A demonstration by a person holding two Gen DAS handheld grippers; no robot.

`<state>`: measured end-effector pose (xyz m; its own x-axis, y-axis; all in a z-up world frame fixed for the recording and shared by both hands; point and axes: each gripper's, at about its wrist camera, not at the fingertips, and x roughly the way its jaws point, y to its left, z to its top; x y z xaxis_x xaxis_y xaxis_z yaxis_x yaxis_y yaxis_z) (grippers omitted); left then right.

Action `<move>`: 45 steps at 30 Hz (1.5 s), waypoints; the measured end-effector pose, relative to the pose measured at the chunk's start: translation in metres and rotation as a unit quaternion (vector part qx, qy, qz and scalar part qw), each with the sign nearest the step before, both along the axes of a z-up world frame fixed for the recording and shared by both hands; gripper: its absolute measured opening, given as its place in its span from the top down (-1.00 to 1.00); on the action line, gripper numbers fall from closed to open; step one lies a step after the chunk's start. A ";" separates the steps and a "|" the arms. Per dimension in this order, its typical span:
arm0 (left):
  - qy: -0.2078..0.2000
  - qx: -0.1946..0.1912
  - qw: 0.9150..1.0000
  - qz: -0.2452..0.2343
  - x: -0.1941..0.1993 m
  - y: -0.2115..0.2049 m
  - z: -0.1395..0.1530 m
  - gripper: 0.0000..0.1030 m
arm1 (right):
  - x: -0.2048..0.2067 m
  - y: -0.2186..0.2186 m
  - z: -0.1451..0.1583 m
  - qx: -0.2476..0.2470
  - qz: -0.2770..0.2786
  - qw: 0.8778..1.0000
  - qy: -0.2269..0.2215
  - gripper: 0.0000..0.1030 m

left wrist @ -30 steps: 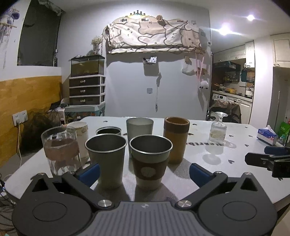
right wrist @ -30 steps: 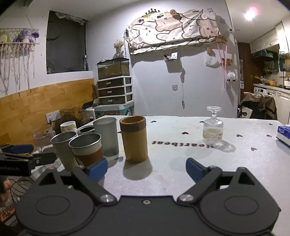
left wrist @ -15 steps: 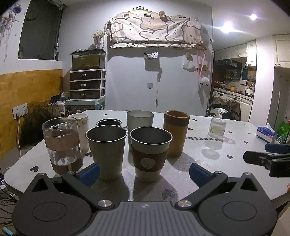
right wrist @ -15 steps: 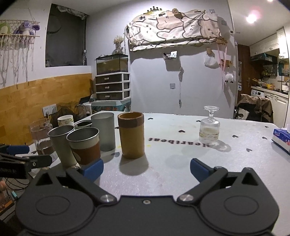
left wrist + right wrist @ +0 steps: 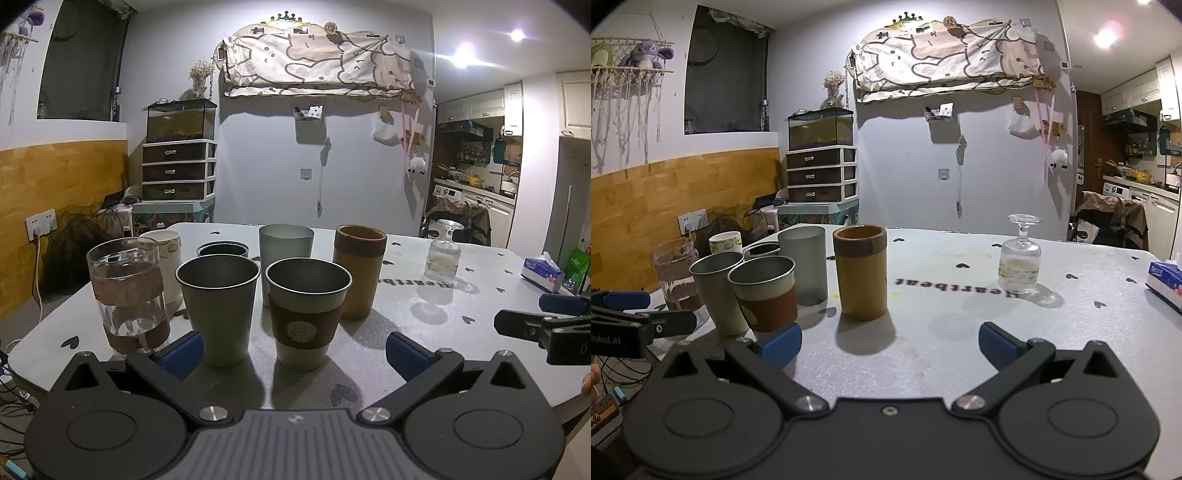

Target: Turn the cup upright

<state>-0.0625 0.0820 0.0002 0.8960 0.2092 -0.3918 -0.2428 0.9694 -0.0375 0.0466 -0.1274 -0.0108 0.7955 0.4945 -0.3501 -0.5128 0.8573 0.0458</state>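
Observation:
A clear stemmed glass (image 5: 1019,264) stands upside down on the white table (image 5: 942,314), foot up, at the far right; it also shows in the left wrist view (image 5: 443,254). My right gripper (image 5: 890,341) is open and empty, low over the table's near side, short of the glass. My left gripper (image 5: 293,354) is open and empty, just in front of a steel cup (image 5: 218,306) and a brown-sleeved cup (image 5: 306,314), both upright.
Several more upright cups stand in a cluster: a tan tumbler (image 5: 862,271), a frosted grey cup (image 5: 805,264), a glass with a brown band (image 5: 127,293), a white mug (image 5: 164,258). A tissue box (image 5: 1165,282) lies at the right edge.
Both grippers have pulled back and lowered slightly, so the cups sit a little farther away in view. Jaws stay open. No cup or glass has moved.

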 end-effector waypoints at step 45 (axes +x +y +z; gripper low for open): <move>0.001 -0.001 1.000 0.000 -0.001 0.001 0.001 -1.00 | -0.002 0.001 0.003 0.000 0.007 1.000 -0.002 -1.00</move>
<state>-0.0631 0.0835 0.0009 0.8951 0.2084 -0.3942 -0.2426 0.9694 -0.0382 0.0443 -0.1265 -0.0082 0.7895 0.5066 -0.3466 -0.5257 0.8495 0.0440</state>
